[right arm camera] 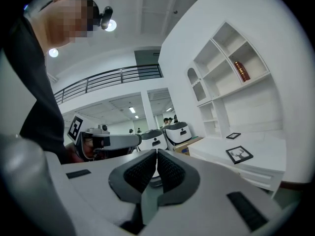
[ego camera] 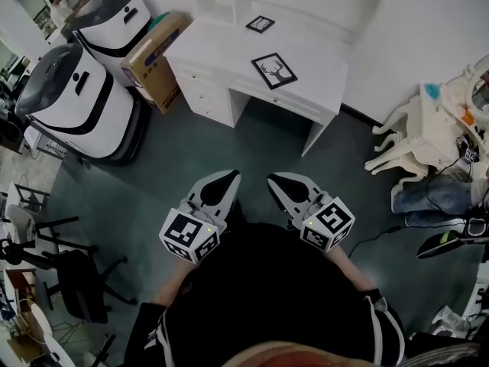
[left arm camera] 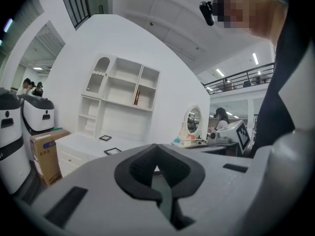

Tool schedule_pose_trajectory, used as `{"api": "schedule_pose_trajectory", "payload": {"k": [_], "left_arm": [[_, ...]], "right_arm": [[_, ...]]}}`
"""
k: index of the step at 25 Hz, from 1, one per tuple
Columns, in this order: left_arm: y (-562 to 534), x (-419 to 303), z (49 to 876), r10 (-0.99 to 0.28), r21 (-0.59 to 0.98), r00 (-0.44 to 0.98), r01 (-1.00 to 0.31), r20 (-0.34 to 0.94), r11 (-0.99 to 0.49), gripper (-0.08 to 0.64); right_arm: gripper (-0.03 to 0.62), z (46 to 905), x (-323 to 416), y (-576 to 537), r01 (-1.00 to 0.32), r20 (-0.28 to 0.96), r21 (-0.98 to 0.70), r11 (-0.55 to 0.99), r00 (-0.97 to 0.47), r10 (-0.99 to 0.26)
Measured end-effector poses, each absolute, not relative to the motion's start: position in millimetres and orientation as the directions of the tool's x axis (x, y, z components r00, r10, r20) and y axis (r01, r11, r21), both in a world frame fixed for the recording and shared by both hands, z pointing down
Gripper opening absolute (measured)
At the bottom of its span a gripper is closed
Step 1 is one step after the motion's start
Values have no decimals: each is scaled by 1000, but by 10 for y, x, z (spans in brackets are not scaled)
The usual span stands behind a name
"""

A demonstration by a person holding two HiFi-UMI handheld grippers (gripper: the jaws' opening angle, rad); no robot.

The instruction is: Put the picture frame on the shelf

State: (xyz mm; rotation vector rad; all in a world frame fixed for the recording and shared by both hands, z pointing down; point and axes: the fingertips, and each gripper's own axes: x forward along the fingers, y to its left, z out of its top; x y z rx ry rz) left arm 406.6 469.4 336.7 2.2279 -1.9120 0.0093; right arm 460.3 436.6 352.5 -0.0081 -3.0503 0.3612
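A black picture frame [ego camera: 274, 70] showing a deer-head silhouette on white lies flat on a white bench [ego camera: 221, 48], near its front edge. A second, smaller black frame [ego camera: 260, 24] lies further back on the same bench, well apart from the first. Behind the bench top rises a white shelf [left arm camera: 123, 90] unit with open compartments. One upper compartment holds an upright red-brown book [right arm camera: 242, 71]. The bench has drawers on its left side and stands against a white wall on a dark grey-green floor [ego camera: 229, 144].

Just beside the bench's left end sits a cardboard box [ego camera: 157, 60]. Past the box stand two large rounded white-and-black machines [ego camera: 76, 102]. To the right of the bench is white ornate furniture [ego camera: 412, 128] with curved legs, piled with clutter.

The person stands well back from the bench, with both tools held close in front of the body. The left tool [ego camera: 229, 178] has its jaws pressed together with nothing between them. The right tool [ego camera: 275, 180] is likewise pressed together and empty. The two tools sit side by side, not touching, and both point toward the bench.
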Motion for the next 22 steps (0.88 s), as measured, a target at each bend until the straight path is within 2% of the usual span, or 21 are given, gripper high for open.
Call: {"api": "schedule_pose_trajectory", "payload": {"k": [11, 22], "left_arm": [[3546, 3088, 3252, -955, 161, 277, -952, 101, -260, 3], [2611, 1730, 3020, -944, 132, 310, -946, 115, -295, 3]], "right_arm": [[21, 3448, 3645, 3310, -112, 82, -208, 972, -992, -97], [21, 3318, 2212, 2376, -118, 78, -252, 961, -992, -101]]}}
